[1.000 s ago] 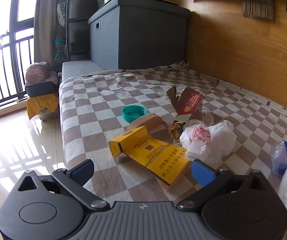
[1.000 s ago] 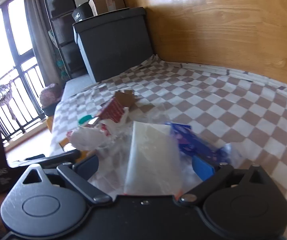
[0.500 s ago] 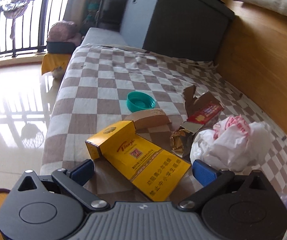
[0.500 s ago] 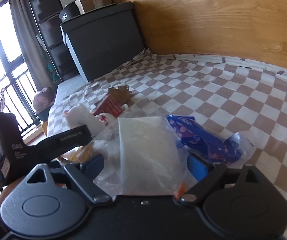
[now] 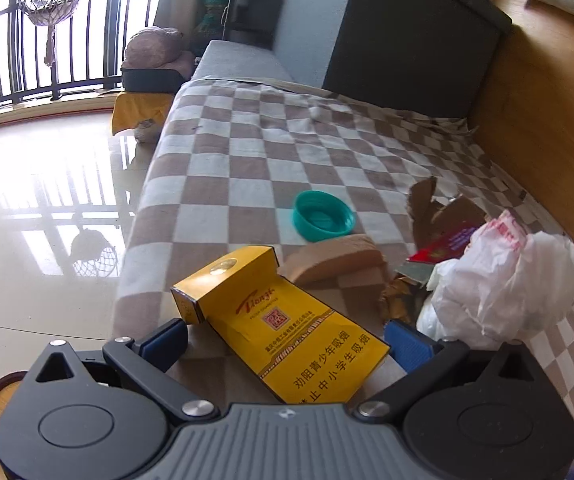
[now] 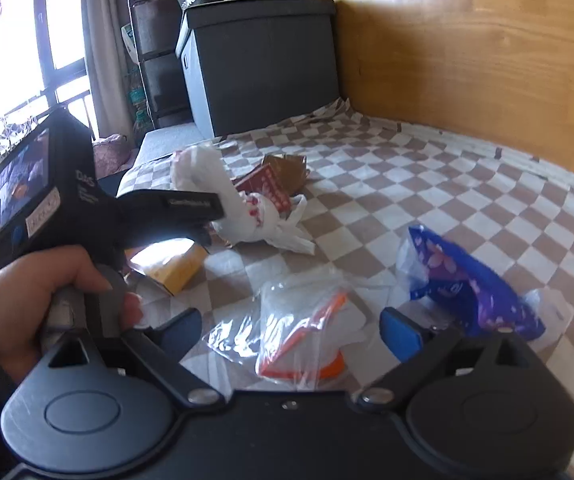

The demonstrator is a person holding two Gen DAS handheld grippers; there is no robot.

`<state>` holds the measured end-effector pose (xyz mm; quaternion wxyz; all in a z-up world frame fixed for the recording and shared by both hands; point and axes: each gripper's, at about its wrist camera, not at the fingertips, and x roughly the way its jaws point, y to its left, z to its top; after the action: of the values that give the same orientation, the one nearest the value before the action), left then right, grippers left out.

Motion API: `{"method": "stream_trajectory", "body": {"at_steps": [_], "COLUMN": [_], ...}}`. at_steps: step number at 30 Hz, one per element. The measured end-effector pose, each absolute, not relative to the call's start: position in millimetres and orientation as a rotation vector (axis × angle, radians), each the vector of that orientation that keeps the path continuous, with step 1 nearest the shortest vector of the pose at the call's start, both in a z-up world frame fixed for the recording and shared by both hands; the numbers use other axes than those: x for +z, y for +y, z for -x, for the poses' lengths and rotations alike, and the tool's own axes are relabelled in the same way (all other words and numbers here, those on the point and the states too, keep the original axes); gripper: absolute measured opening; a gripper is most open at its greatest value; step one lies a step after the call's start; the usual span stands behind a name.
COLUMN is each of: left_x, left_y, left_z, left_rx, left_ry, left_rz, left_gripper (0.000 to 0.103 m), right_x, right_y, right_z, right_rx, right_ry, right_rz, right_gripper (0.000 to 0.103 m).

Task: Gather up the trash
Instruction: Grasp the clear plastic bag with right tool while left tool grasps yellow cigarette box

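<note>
Closer now than half a second ago: the left hand-held gripper [image 5: 285, 338] has come in low over the yellow cigarette carton [image 5: 287, 332], which fills the lower centre of the left wrist view. Jaws spread wide, blue pads either side of the carton, gripping nothing. Carton lies flat on the checked blanket [image 5: 247, 152], one end flap raised. Just above it, a tan cardboard piece [image 5: 335, 258]; above that, a teal plastic lid [image 5: 323, 216], open side up. Right of frame: a crumpled white plastic bag [image 5: 499, 284] with red print, touching a torn red-and-brown carton [image 5: 443, 236].

Right hand-held gripper [image 6: 291, 330] has pulled back and no longer carries the clear bag; jaws open and empty. Clear zip bag [image 6: 299, 332] with an orange strip lies on the blanket at lower centre, between the pads in the frame. Blue floral wrapper [image 6: 471, 280] at right, near it but apart. A person's hand [image 6: 43, 300] at lower left grips the handle of the left device. White bag and red carton sit mid-frame; grey storage box [image 6: 263, 60] at the upper centre, against the wooden wall panel [image 6: 487, 60].
</note>
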<state>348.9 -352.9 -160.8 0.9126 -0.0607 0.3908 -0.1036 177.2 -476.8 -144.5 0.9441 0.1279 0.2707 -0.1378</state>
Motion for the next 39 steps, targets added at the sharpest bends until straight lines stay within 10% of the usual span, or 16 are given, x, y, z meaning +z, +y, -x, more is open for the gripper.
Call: {"method": "stream_trajectory", "body": {"at_steps": [18,23,32,39], "left_x": [-152,-141,-155,-160], "left_y": [-302,-324,-373,-369], "left_z": [-328,-334,-345,-342], "left_rx": [-0.478,-0.486,-0.578,-0.589], "left_ry": [0.72,0.656,0.659,0.721], "left_rz": [-0.17,-0.28,-0.555,-0.49], "left_gripper": [0.103,0.103,0.103,0.064], "right_x": [-164,-180,-178,-169], "right_y": [-533,-538,-530,-525], "right_z": [-168,-179,-171,-164], "right_rx": [-0.194,-0.192,-0.169,-0.164], "right_ry": [0.488,0.516,0.516,0.537], "right_rz": [-0.785,-0.904,-0.829,-0.759], "right_gripper": [0.042,0.011,0.009,0.007]}}
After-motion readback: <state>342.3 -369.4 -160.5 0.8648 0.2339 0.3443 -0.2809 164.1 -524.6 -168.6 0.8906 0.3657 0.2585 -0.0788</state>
